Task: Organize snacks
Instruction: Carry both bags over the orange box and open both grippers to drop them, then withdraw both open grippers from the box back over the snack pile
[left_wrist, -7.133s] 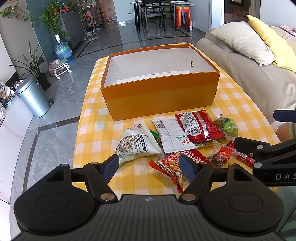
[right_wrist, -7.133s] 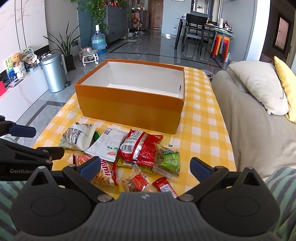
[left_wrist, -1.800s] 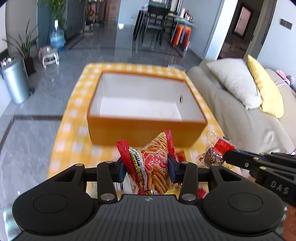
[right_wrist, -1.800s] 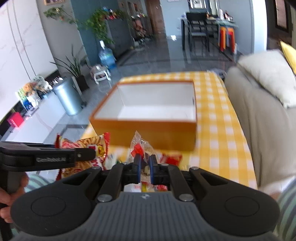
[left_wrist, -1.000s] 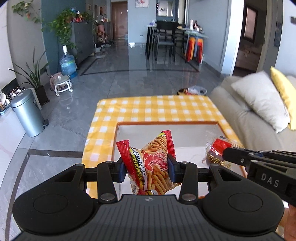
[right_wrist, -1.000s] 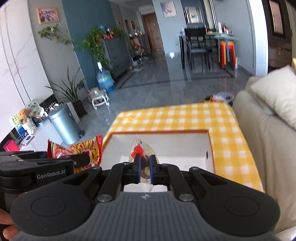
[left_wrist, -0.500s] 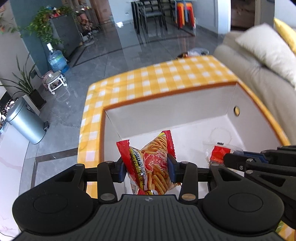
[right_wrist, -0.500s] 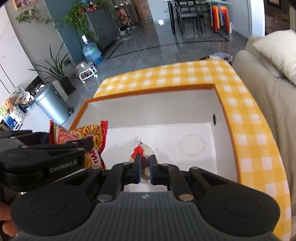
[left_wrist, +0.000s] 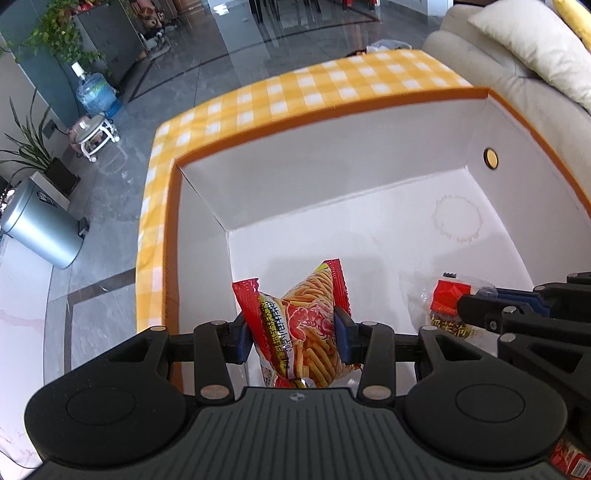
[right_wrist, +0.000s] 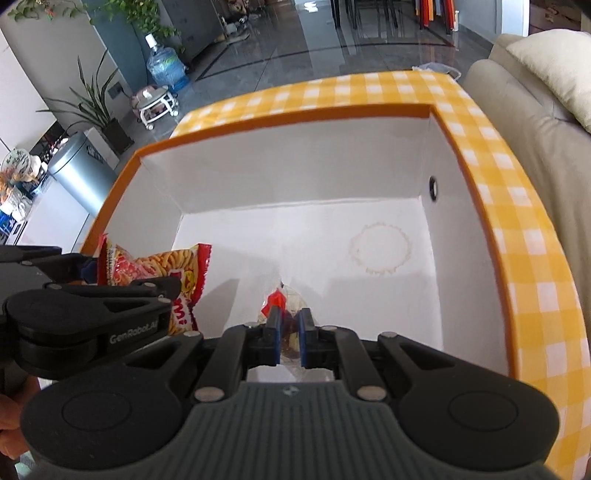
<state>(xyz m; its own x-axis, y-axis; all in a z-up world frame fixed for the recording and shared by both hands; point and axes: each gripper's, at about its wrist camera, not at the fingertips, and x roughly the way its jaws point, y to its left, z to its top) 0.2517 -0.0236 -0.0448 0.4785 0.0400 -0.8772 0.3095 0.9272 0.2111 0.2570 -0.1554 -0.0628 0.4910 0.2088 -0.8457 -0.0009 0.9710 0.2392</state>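
Note:
An orange box (left_wrist: 325, 107) with a white inside (right_wrist: 332, 243) stands on the yellow checked tablecloth. My left gripper (left_wrist: 293, 334) is shut on a red bag of stick snacks (left_wrist: 299, 325), held inside the box near its left wall. My right gripper (right_wrist: 288, 332) is shut on a small clear packet with a red label (right_wrist: 277, 301), also down inside the box. In the left wrist view that packet (left_wrist: 439, 304) shows at the right with the right gripper's fingers (left_wrist: 491, 306) on it. The red bag (right_wrist: 173, 266) shows at the left of the right wrist view.
A beige sofa with a cream cushion (left_wrist: 528, 40) runs along the right of the table. A grey bin (left_wrist: 40, 218), a water bottle (left_wrist: 96, 94) and plants stand on the tiled floor to the left. The box floor bears a faint ring mark (right_wrist: 380, 251).
Both grippers have come down into the box with their snacks and tipped further downward. The box's walls now fill both views. Neither grip has changed.

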